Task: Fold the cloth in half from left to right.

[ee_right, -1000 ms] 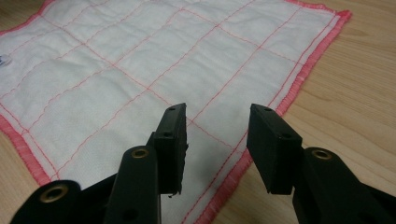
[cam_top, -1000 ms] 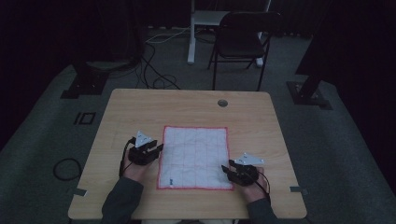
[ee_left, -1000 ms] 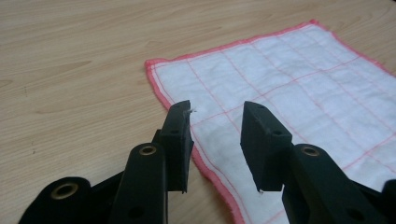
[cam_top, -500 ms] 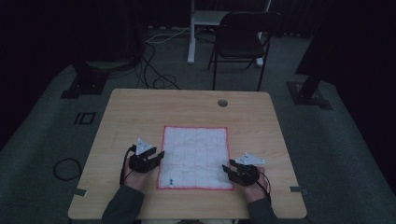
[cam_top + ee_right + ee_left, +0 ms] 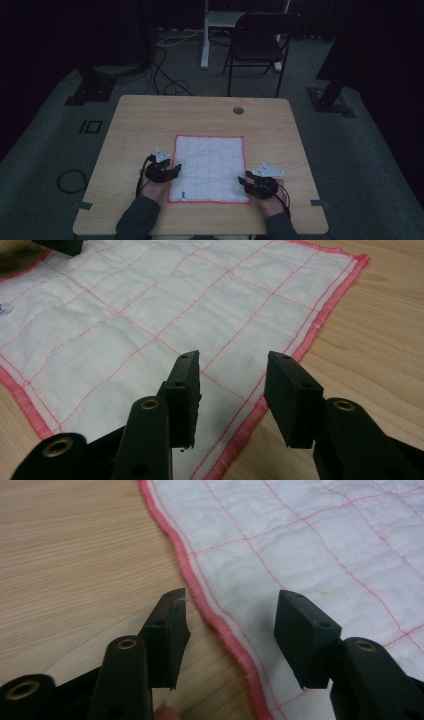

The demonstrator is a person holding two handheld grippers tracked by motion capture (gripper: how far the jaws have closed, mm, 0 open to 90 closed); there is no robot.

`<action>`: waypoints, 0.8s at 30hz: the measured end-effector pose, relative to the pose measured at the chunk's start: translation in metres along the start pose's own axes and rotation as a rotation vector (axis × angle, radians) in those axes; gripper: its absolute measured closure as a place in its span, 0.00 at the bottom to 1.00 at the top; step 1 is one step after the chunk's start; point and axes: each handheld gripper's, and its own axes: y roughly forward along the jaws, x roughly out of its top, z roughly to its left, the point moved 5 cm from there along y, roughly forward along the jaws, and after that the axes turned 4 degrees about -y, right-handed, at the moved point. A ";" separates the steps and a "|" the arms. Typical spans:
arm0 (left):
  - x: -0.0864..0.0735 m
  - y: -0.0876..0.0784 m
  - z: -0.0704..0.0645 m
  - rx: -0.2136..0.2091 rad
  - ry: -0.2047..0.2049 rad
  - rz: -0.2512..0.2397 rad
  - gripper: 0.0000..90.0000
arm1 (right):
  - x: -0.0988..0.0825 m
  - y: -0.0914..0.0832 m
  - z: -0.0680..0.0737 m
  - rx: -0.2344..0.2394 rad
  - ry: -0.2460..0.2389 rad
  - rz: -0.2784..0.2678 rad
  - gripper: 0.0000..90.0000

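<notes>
Dark grey carpet runs around a pale wooden surface (image 5: 150,125), with a black folding chair (image 5: 260,42) and a white stand behind it, and loose cables on the floor to the left. Near the far edge of the surface sits a small round cable port (image 5: 238,110).

Flat on the near half of the surface lies a white quilted cloth (image 5: 210,167), square, stitched in a pink grid and bound with a pink-red hem. A tiny tag (image 5: 184,193) marks its near left corner.

A person's two sleeved forearms come in from the near edge, one on each side of the cloth. The left gripper (image 5: 172,171) sits at the cloth's left hem; in the left gripper view (image 5: 230,615) its jaws have just been opening and now stand wide, one over bare wood and the other over the cloth, with the wavy hem running between them and neither pad pressing on it. The right gripper (image 5: 243,180) sits at the near right corner; in the right gripper view (image 5: 232,377) its jaws also stand wide apart above the cloth's right hem, gripping nothing.
</notes>
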 end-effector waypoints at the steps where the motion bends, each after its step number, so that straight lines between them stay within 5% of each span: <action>1: 0.000 0.000 0.000 0.000 0.000 0.000 0.50 | 0.000 0.000 0.000 0.000 0.000 0.000 0.64; 9: 0.001 0.005 -0.011 -0.015 0.034 0.001 0.42 | 0.000 0.001 0.002 0.002 -0.002 0.004 0.64; 14: 0.000 0.005 -0.014 0.021 0.043 0.000 0.45 | 0.000 0.000 0.001 0.002 -0.003 0.000 0.64; 24: 0.000 -0.001 -0.003 0.007 -0.010 0.005 0.86 | 0.000 -0.001 0.000 -0.001 0.001 -0.001 0.64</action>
